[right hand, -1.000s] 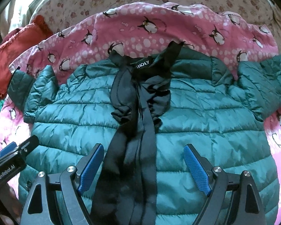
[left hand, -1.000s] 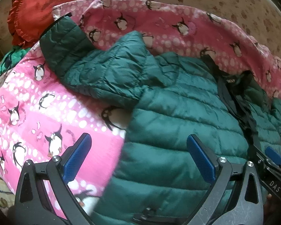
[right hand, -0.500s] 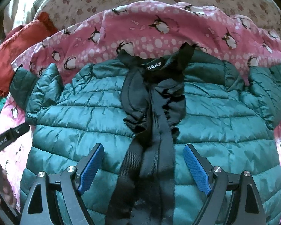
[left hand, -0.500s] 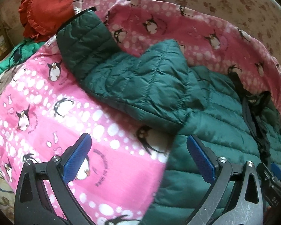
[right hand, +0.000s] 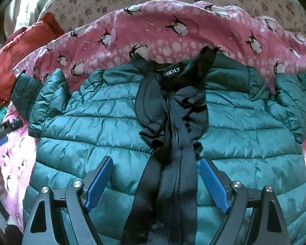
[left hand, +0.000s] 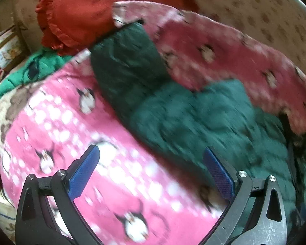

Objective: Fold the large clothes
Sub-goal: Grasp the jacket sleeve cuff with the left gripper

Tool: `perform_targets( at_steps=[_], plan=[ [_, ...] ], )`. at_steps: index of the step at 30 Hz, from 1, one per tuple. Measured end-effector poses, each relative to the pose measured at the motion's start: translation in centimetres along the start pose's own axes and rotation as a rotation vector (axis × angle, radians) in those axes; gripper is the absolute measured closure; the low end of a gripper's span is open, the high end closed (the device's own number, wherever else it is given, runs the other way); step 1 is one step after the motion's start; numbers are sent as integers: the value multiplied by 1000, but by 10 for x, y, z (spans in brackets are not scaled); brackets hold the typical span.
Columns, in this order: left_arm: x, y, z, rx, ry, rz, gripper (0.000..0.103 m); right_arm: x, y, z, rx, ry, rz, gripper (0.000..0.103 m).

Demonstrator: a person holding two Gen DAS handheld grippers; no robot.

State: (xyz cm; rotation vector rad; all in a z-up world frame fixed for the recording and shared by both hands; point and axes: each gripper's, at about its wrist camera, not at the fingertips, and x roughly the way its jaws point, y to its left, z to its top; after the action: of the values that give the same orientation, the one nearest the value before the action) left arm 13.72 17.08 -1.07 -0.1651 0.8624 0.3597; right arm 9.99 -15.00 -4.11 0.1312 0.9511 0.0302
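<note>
Tongs on the right gripper (right hand: 155, 183) gape apart over a green puffer jacket (right hand: 112, 126) lying flat on the penguin blanket (right hand: 163, 28), hem nearest, collar (right hand: 171, 71) pointing away, sleeve (left hand: 124, 61) stretched leftward; the left gripper (left hand: 151, 175) gapes too, empty.

We see a dark green quilted puffer jacket (right hand: 95, 130) lying flat, front up, on the pink penguin blanket (right hand: 173, 38), its collar toward the blanket's far edge. Its front hangs slightly open, showing black lining (right hand: 173, 106) and a label at the neck. One sleeve (left hand: 128, 65) stretches out across the blanket; the other (right hand: 291, 102) bends off the opposite shoulder.
</note>
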Motion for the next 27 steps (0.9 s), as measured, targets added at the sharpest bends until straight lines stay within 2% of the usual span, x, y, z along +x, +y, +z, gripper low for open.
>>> perform_targets(
  at_steps=[6,12,20,23,24,26,27],
  plan=[
    [28,39,43,-36,-61,60,1,0,2,-2,-9,5,10,17],
    [61,77,76,-122,-82,56,1,2,3,-4,-12,11,11,17],
    [80,84,107,-83,-144,72,3,6,6,-5,-30,17,-6,17],
    [94,82,115,-77,-118,58,13,8,7,-6,-37,22,-12,17],
    [99,80,116,-73,-107,51,23,9,7,-6,-38,23,-14,17],
    [104,79,120,-63,-92,53,32,9,7,-6,-38,22,-13,17],
    [104,79,121,-61,-92,51,43,9,7,-6,-38,23,-11,17]
  ],
)
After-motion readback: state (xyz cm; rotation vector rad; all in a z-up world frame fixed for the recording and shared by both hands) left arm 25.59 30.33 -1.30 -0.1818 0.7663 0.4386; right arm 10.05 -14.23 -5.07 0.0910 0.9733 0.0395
